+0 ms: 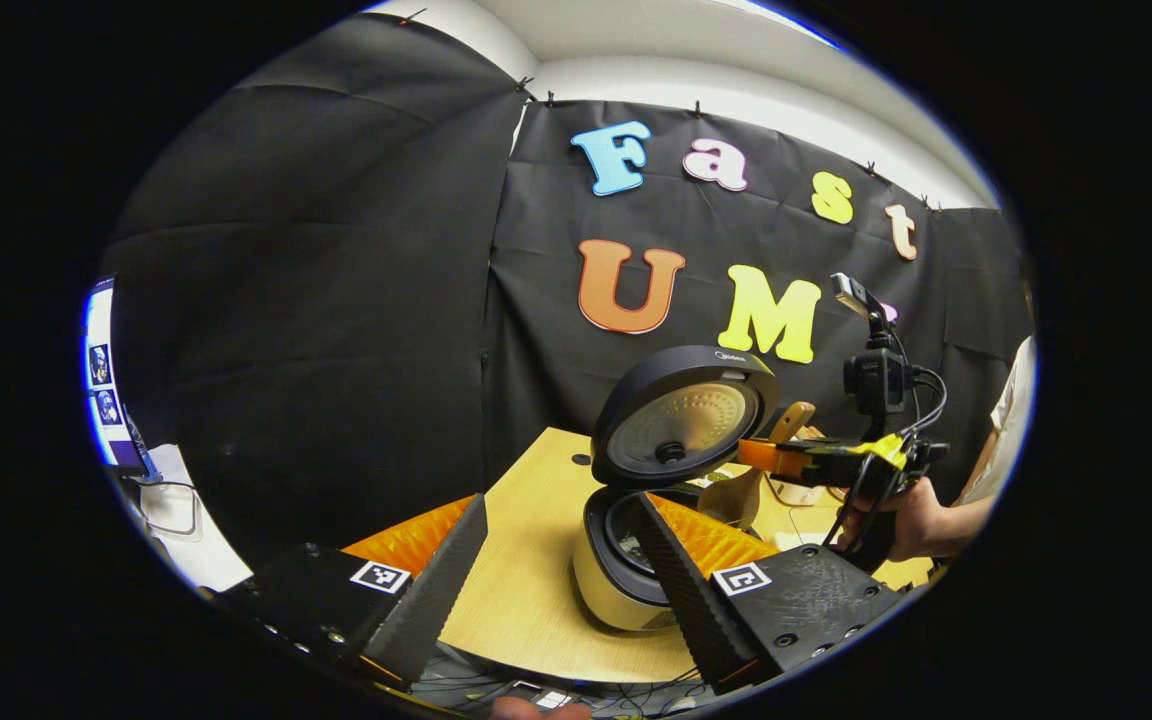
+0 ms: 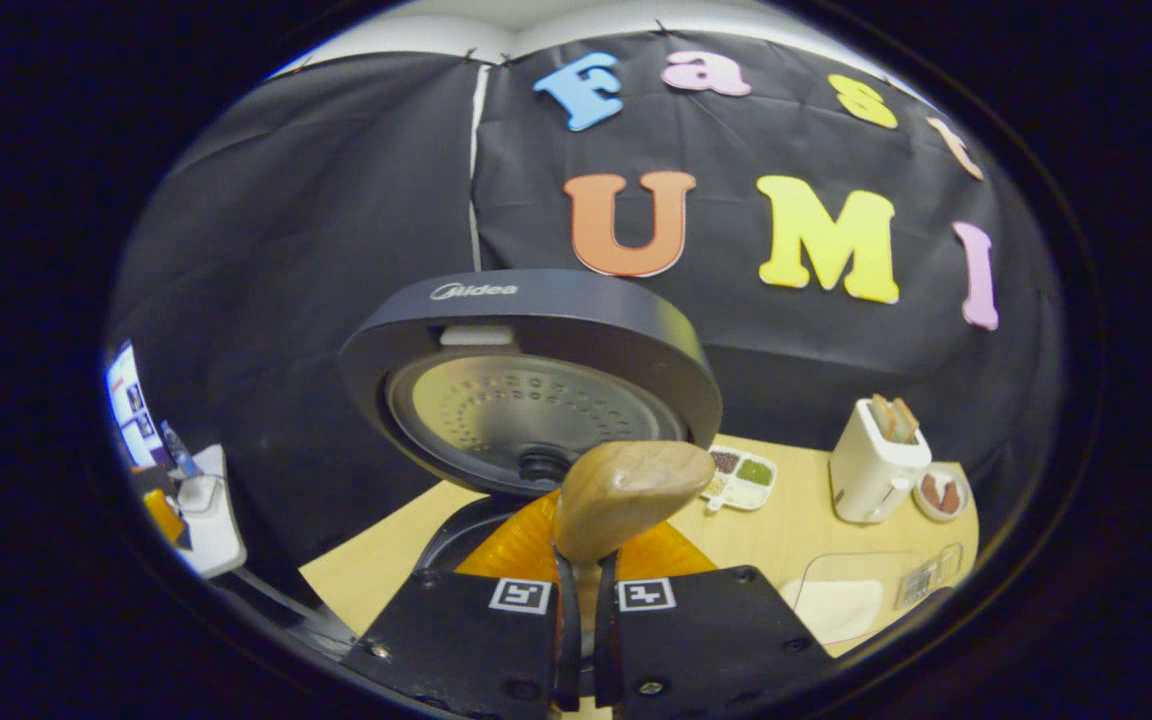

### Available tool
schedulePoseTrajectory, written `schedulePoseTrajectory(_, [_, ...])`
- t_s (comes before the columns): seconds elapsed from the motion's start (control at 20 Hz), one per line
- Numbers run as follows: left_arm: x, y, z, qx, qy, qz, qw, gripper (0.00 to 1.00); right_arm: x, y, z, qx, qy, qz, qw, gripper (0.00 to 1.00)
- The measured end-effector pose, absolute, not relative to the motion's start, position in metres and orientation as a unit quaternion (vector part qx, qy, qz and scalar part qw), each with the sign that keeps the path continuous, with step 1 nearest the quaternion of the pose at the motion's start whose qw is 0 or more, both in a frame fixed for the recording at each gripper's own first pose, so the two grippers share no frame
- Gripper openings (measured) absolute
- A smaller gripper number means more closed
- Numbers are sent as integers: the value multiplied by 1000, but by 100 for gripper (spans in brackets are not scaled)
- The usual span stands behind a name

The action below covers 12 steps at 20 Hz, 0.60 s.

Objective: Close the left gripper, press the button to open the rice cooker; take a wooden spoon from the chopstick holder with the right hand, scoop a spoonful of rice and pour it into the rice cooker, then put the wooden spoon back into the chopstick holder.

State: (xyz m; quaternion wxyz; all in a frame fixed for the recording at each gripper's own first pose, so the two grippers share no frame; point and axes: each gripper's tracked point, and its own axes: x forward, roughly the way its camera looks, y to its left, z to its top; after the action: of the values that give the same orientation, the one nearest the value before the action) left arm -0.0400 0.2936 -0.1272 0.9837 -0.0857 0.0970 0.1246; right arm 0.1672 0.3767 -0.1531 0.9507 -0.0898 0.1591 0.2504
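The rice cooker point(image 1: 616, 585) stands on the wooden table with its lid point(image 1: 681, 425) raised, and the inner pot shows between my fingers. My left gripper point(image 1: 561, 505) is open just in front of the cooker, holding nothing. Beyond the cooker, a hand point(image 1: 921, 520) holds my right gripper point(image 1: 776, 458), which is shut on the wooden spoon point(image 1: 736, 497). In the right gripper view the spoon point(image 2: 626, 495) stands up from between the closed fingers of my right gripper point(image 2: 584, 560), its bowl in front of the open lid point(image 2: 531, 375).
A white toaster point(image 2: 876, 460), a small compartment tray point(image 2: 741, 478) and a little bowl point(image 2: 939, 492) sit at the table's far right. A clear box with white contents point(image 2: 841, 600) lies near the right edge. A monitor point(image 1: 101, 380) stands off the table to the left.
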Motion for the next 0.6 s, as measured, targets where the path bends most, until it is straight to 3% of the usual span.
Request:
schedulePoseTrajectory(0.1, [-37,290,-124,-91,93,121,984,95,165,378,-151,-125,137,252,950,15])
schedulePoseTrajectory(0.15, [-36,288,-123,-93,92,119,984,95,164,379,-149,-143,124,251,949,11])
schedulePoseTrajectory(0.3, [-31,278,-120,-92,70,99,988,95,164,384,-153,-179,106,251,945,11])
schedulePoseTrajectory(0.6, [-9,272,-107,-80,62,86,991,95,150,378,-147,-115,111,253,954,11])
